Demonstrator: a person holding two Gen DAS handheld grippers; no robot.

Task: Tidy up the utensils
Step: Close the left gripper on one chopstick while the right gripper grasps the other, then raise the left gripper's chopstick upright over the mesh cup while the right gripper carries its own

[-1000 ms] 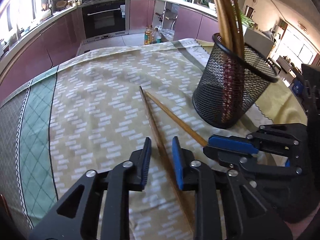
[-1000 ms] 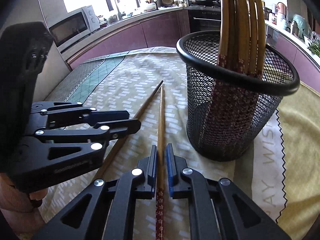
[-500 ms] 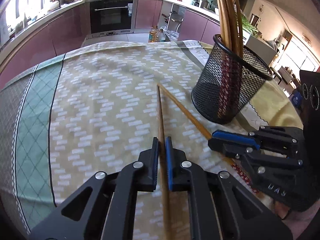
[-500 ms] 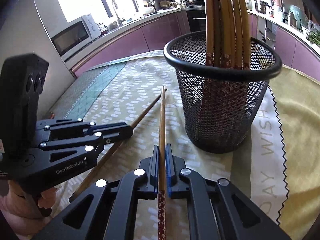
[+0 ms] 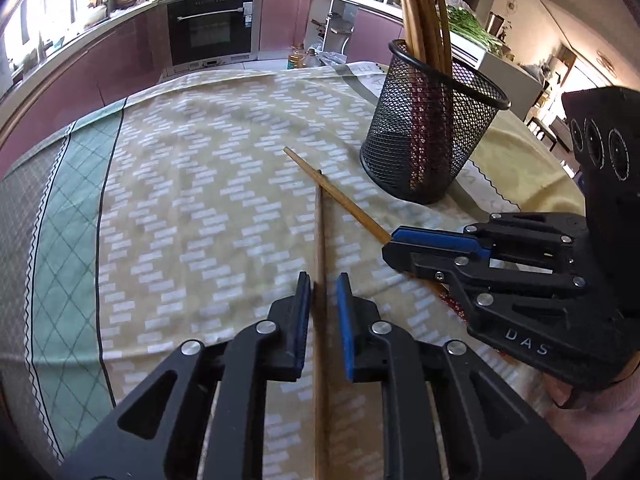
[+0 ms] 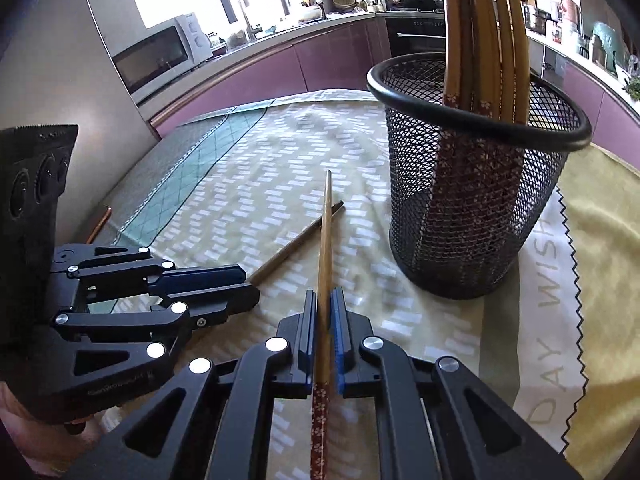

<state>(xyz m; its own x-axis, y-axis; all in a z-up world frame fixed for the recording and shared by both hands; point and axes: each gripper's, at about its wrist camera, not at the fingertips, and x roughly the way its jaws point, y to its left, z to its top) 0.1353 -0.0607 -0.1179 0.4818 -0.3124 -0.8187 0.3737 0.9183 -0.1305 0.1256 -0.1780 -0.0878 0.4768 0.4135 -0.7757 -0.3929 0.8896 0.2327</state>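
Pickup step: the right gripper [image 6: 324, 312] pinches one chopstick [image 6: 325, 248] at frame centre; the left gripper [image 5: 323, 296] is opening, the other chopstick [image 5: 320, 240] loose between its pads. Next, each must lift into the holder [image 6: 476, 184], upper right. Cloth [image 6: 560, 320] reads "DAY WISH"; the right gripper body, "DAS".

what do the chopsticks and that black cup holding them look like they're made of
Chopsticks: probably bamboo or wood, with a smooth tan shaft and a dark red flower-printed handle end. Cup: looks like black coated metal mesh, since you can see through its diamond grid, with a solid rolled rim.
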